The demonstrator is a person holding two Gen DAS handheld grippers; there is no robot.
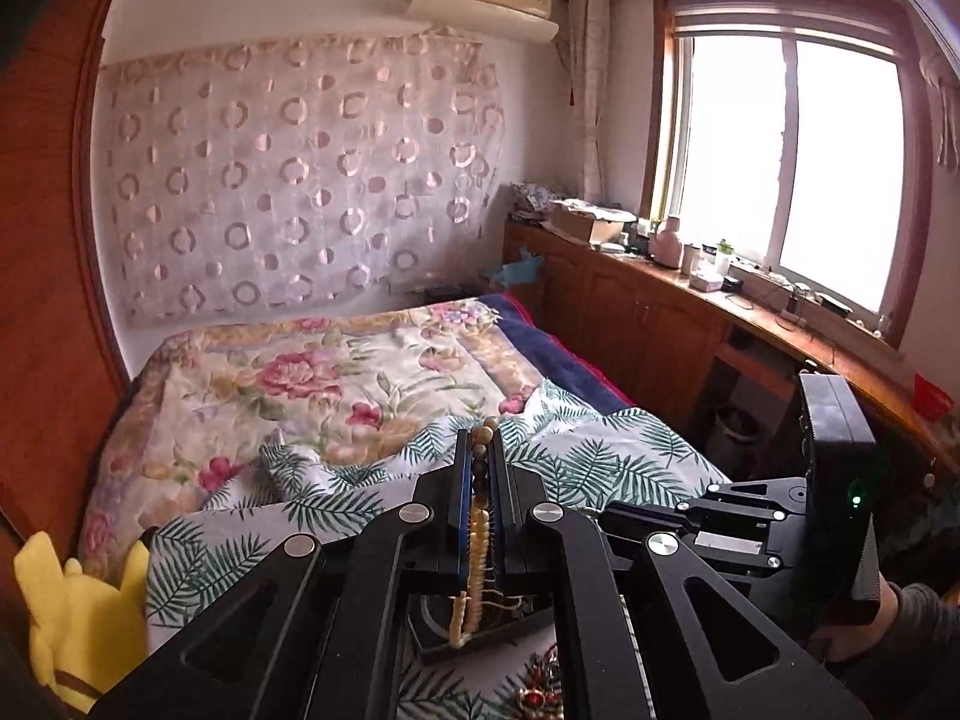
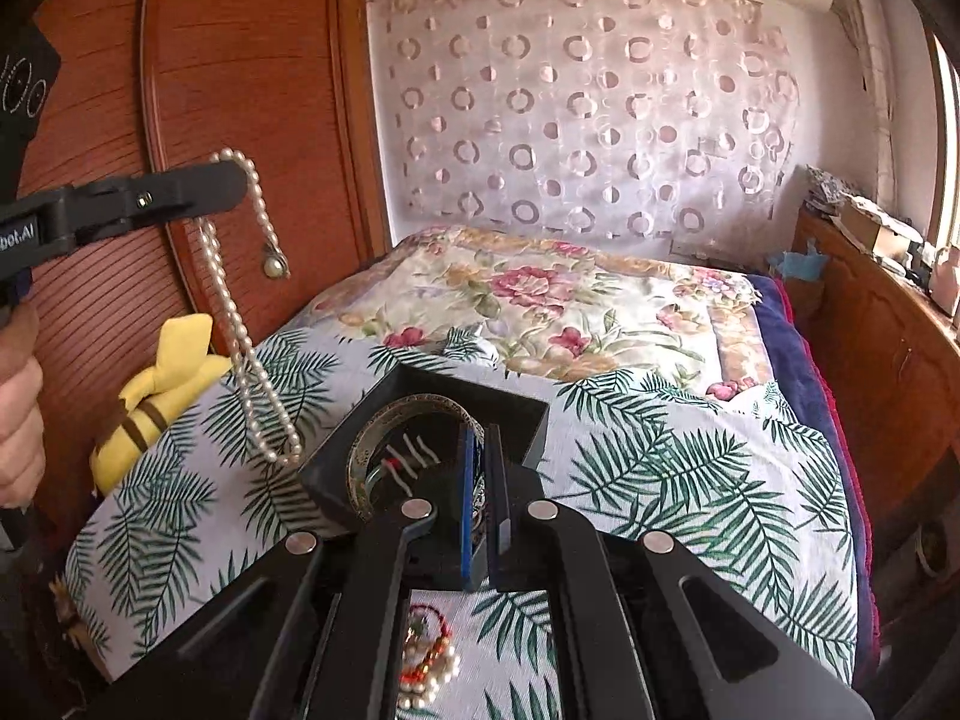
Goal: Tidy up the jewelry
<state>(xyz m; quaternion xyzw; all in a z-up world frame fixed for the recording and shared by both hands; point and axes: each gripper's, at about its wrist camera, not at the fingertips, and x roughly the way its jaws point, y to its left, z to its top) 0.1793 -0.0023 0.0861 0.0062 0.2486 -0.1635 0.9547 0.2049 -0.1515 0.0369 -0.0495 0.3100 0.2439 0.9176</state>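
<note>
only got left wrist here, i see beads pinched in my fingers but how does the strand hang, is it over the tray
observer: The right wrist view shows the pearl necklace hanging from the left gripper as a long loop, plus a short end with a pendant.
operator: is the bottom of the loop over the tray
observer: No. Its bottom appears just left of the black tray, outside the wall, in front of the leaf-print sheet.
operator: anything in the tray already
observer: Yes, a metal bangle sits in its left part.
</note>
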